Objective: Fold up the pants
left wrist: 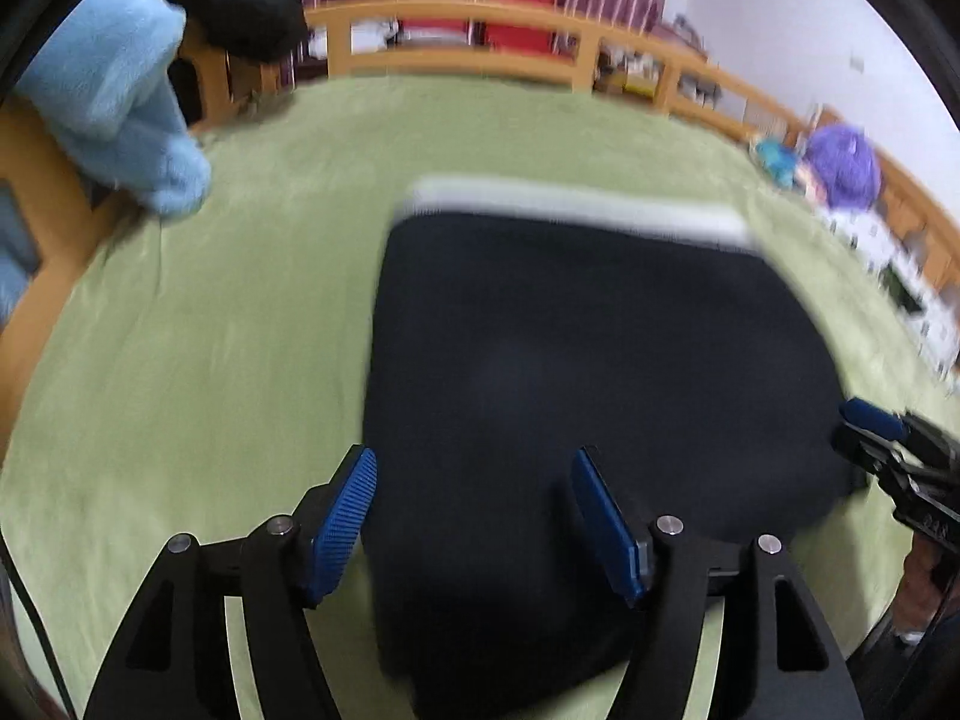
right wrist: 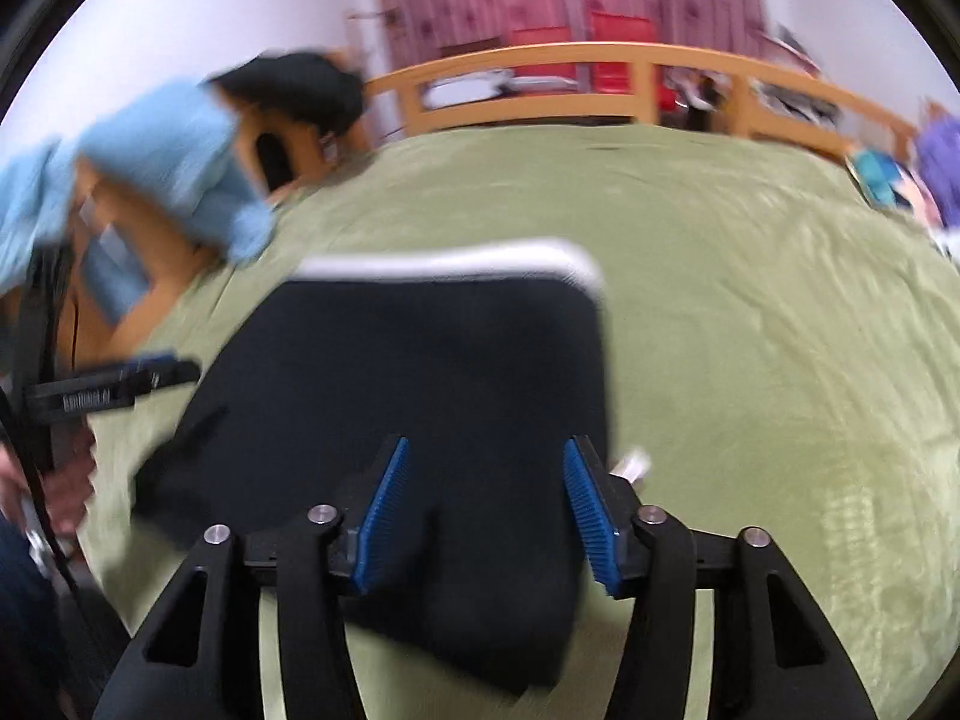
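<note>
Dark navy pants (left wrist: 600, 360) lie folded into a compact block on the green bed cover (left wrist: 210, 360), with the white waistband (left wrist: 576, 204) along the far edge. My left gripper (left wrist: 471, 455) hovers over the near left part of the pants, jaws wide apart with cloth below them and none pinched. My right gripper (right wrist: 486, 446) stands open over the near right part of the pants (right wrist: 420, 360), its pads clear of the fabric. Each gripper shows in the other's view: the right gripper (left wrist: 876, 432) at the pants' right edge, the left gripper (right wrist: 138, 378) at their left edge.
A light blue fleece blanket (left wrist: 120, 96) and a black garment (left wrist: 240, 6) hang over the wooden bed rail (left wrist: 456, 60) at the far left. A purple plush toy (left wrist: 846, 162) and clutter sit at the far right. Green bed cover (right wrist: 780, 330) spreads to the right.
</note>
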The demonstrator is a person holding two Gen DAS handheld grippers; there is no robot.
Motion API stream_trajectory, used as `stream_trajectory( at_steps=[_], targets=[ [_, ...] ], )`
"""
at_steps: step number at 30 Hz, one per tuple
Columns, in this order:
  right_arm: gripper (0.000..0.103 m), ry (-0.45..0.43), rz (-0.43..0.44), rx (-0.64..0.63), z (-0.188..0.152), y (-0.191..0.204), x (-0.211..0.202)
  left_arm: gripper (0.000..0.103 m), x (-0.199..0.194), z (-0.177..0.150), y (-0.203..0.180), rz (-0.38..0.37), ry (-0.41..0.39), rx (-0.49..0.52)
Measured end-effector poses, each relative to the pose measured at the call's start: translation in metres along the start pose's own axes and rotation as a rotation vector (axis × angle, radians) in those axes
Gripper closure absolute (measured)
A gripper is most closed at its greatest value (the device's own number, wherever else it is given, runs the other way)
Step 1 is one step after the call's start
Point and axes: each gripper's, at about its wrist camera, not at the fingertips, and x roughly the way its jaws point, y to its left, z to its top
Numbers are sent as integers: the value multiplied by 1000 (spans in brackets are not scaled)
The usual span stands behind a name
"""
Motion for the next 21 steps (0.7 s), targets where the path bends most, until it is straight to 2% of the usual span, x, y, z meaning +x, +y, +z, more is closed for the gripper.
stream_trajectory(
  at_steps=[2, 3, 5, 6, 8, 10, 11, 12, 14, 18, 21],
  targets=[
    [53, 81, -11, 11, -25, 3, 12, 35, 11, -30, -5, 14, 47, 14],
    [53, 119, -35, 10, -35, 5, 20, 34, 10, -38, -4, 23, 27, 21],
    [53, 133, -49, -3, -43, 9, 19, 34, 4, -31, -3, 2, 44, 23],
    [54, 131, -42, -6, -41, 9, 15, 35, -1, -22, 1, -26, 51, 13],
    [58, 116, 8, -1, -26, 5, 0, 34, -14, -2, 8, -75, -9, -3],
    [59, 27, 27, 0, -9, 0, -14, 34, -20, 22, 10, -78, -81, 14],
    [59, -36, 12, -8, 6, -3, -21, 34, -15, 39, 9, -66, -102, 29],
    [58, -64, 5, -14, 14, -4, -22, 34, -11, 50, 7, -56, -115, 35],
    [57, -113, -22, -22, 44, -11, -7, 34, 4, 79, 3, -67, -151, 45],
    [57, -138, -17, -6, 74, -22, 34, 34, 36, 115, 5, -103, -169, 21],
    [58, -73, -46, -1, 77, -34, 72, 34, 76, 123, 13, -63, -93, -11]
  ],
)
